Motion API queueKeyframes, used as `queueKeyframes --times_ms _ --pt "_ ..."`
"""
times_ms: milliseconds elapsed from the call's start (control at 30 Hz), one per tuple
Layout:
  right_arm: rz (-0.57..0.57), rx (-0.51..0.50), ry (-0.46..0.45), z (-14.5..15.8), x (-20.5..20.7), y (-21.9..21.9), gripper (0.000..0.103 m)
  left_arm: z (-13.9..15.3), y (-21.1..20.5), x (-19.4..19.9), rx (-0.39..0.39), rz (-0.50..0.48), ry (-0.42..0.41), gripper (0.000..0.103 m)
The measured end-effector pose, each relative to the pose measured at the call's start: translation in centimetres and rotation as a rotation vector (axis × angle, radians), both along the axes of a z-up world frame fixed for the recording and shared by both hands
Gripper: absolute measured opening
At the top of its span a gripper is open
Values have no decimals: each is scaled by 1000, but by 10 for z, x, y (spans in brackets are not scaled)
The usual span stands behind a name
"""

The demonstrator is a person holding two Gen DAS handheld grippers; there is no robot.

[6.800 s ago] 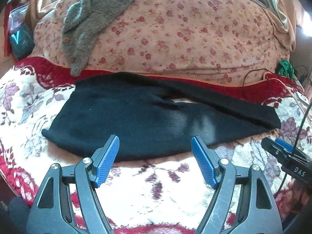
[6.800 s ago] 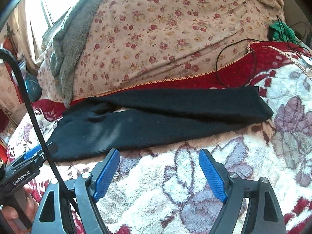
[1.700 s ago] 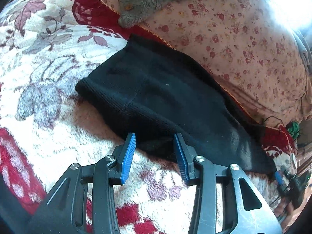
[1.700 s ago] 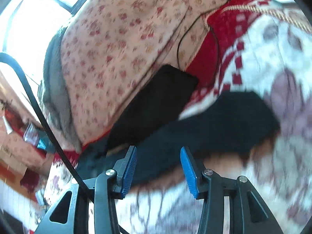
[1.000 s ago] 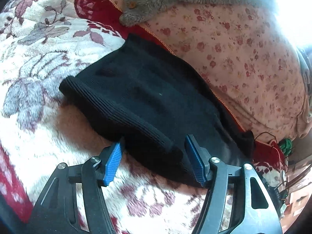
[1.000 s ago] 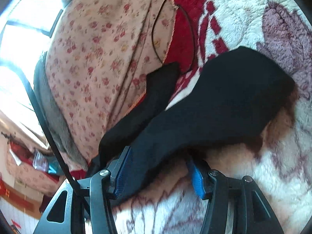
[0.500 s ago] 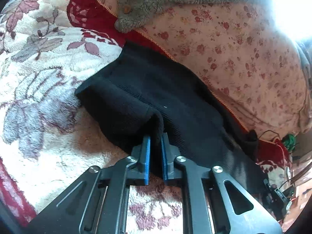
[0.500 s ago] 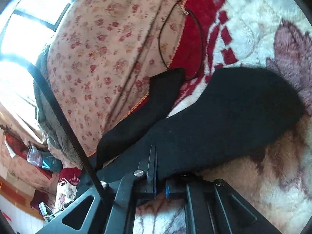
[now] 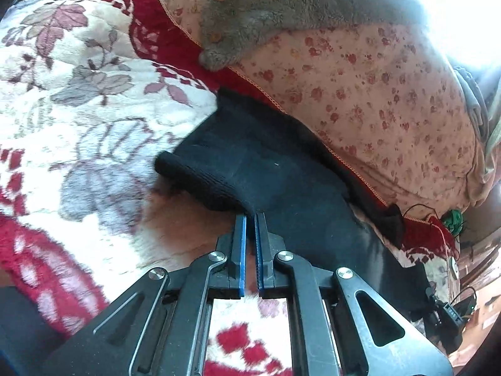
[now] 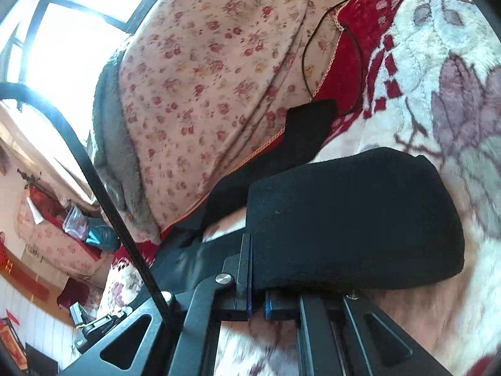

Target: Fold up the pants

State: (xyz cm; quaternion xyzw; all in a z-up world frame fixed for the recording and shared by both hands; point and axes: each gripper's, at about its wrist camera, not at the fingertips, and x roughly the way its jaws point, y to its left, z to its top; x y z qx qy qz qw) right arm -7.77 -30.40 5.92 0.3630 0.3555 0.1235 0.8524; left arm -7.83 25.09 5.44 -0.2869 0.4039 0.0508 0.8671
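A plush floral blanket (image 9: 78, 100), cream with red borders, covers the bed and fills most of both views. Behind it, toward 12 o'clock, rises a big quilt bundle (image 9: 375, 100) in pink rose print, with a grey fleece garment (image 9: 281, 9) draped over its top.

The black knit pants (image 9: 266, 169) lie across the blanket along the foot of that bundle. Seen from the left wrist, the ribbed waistband end is lifted into a rounded fold at 10 o'clock of the tool, and the legs run away toward 4 o'clock. Seen from the right wrist, the near leg's end (image 10: 350, 216) bulges up in a thick, smooth hump, while the far leg lies flat toward 12 o'clock, its cuff on the red border.

The left tool (image 9: 249, 219) points toward 12 o'clock, its blue pads (image 9: 240, 244) clenched on the waistband edge. The right tool (image 10: 255, 269) is tilted and pinched tight on the near leg's lower edge. A thin black cable (image 10: 313, 37) curls over the quilt.
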Motion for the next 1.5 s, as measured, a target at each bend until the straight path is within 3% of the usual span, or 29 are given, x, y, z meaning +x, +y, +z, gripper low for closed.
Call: queueKeyframes --times_ms 133,200,333,367,433,500,667,733,800,967,1100,1200,1267,1367,1467,1500 --pt "36 -7 4 1 -17 6 4 11 24 -21 29 52 -26 0" --pt "37 -31 14 -1 -22 6 4 10 36 -27 -34 38 -32 0" --pt "11 22 32 -13 -22 1 5 2 30 -28 -130 -13 -31 3" --pt "12 13 33 -13 -21 3 5 0 27 -26 -123 -20 -24 8" --pt "16 -14 39 -13 -19 6 5 -9 12 -19 -106 -17 6 43" --pt "22 -11 40 -13 -16 8 5 -18 5 -13 -153 -6 7 51" --pt "12 -2 59 -18 -12 1 9 -32 -8 12 -115 64 28 51" --pt "13 -8 63 -20 -10 -1 16 -34 -6 20 -140 87 19 51" --pt "6 -22 75 -24 -9 -4 30 -35 -4 27 -139 105 14 51" --pt "-14 12 94 -31 -8 -12 34 -26 3 15 -216 121 -58 51" --pt "-15 22 96 -34 -6 -14 39 -20 8 9 -195 143 -107 66" --pt "-22 32 93 -34 -6 -14 41 -29 13 22 -212 164 -66 69" --pt "-21 21 96 -34 -5 -12 41 -39 12 32 -210 166 -14 69" --pt "-33 20 92 -36 0 -13 40 -43 11 41 -198 189 -11 69" --pt "-65 0 79 -38 5 -15 9 -41 10 49 -194 202 -19 68" --pt "-66 8 81 -40 7 -16 7 -40 9 52 -171 199 -4 39"
